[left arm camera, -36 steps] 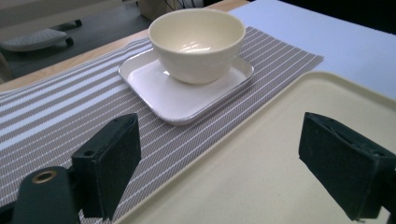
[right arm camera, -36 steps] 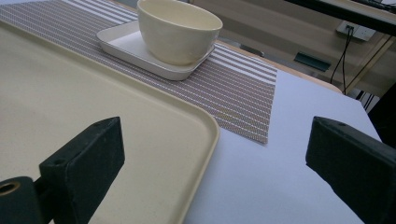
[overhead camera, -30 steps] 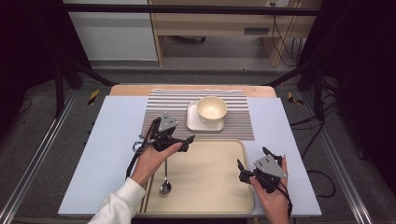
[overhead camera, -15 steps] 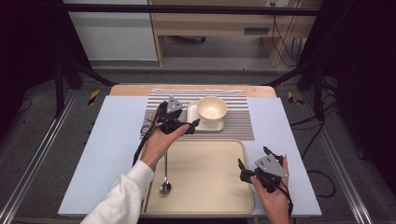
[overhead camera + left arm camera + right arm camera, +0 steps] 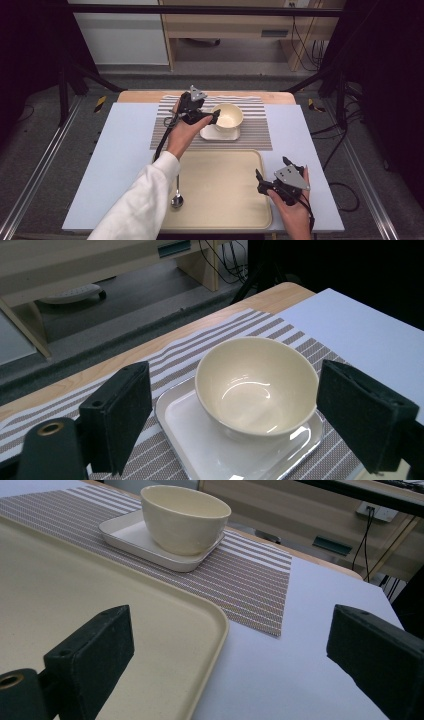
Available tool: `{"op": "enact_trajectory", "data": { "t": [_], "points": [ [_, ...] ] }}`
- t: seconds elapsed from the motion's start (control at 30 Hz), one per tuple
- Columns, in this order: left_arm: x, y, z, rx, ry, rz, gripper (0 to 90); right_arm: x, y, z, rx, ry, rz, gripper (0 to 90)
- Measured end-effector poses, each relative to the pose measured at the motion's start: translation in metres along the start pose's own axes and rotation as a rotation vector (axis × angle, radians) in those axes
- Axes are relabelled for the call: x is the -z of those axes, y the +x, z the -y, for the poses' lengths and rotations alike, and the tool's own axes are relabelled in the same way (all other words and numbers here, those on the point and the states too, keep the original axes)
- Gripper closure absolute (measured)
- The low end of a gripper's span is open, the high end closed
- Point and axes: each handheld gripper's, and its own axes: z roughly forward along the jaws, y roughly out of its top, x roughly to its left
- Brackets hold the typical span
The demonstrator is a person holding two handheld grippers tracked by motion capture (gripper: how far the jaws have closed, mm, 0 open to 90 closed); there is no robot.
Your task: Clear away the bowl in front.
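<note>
left tongs stand apart, jaws just closing a little, nothing between them, beside the cream bowl; right tongs apart over the tray.

The bowl is glossy, smooth ceramic, on a shiny white plate. The striped mat looks woven and matt. The beige tray is matt, finely grained plastic. The spoon is polished metal.

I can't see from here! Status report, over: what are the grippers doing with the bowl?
Left gripper open at the bowl, jaws just closing a little, not touching. Right gripper open, empty, by the tray. Bowl sits on plate. Nothing in the way.
</note>
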Motion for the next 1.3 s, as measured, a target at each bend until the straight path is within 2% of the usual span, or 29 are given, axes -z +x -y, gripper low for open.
{"op": "enact_trajectory", "data": {
  "t": [0.17, 0.27, 0.4, 0.63, 0.77, 0.93, 1.03, 1.23, 1.3],
  "points": [
    [-0.011, 0.001, 0.006, -0.005, 0.044, -0.013, 15.8, 0.000, 0.000, 0.000, -0.001, 0.004, 0.002, 5.2],
    [-0.015, 0.001, 0.008, -0.003, 0.054, -0.025, 16.5, 0.000, 0.000, 0.000, 0.000, 0.008, 0.002, 5.1],
    [-0.018, -0.002, 0.010, 0.001, 0.082, -0.058, 20.0, 0.001, 0.000, 0.000, 0.004, 0.002, 0.003, 5.5],
    [-0.021, -0.007, 0.011, -0.005, 0.068, -0.076, 22.6, 0.001, -0.001, 0.000, 0.000, 0.003, 0.010, 5.7],
    [-0.026, -0.009, 0.014, -0.023, 0.092, -0.089, 24.6, 0.001, 0.000, 0.000, 0.005, 0.006, 0.011, 5.7],
    [-0.033, -0.011, 0.017, -0.007, 0.096, -0.090, 29.6, 0.001, 0.000, 0.000, 0.002, 0.007, 0.008, 5.8],
    [-0.039, -0.011, 0.020, -0.011, 0.104, -0.102, 32.1, 0.001, -0.001, 0.000, -0.002, 0.009, 0.007, 5.8],
    [-0.054, -0.002, 0.027, 0.087, 0.105, -0.104, 38.4, 0.002, -0.001, -0.001, 0.003, 0.006, 0.004, 5.8],
    [-0.057, -0.002, 0.028, 0.099, 0.102, -0.109, 41.2, 0.002, 0.000, 0.000, 0.006, 0.006, 0.004, 5.8]
  ]
}}
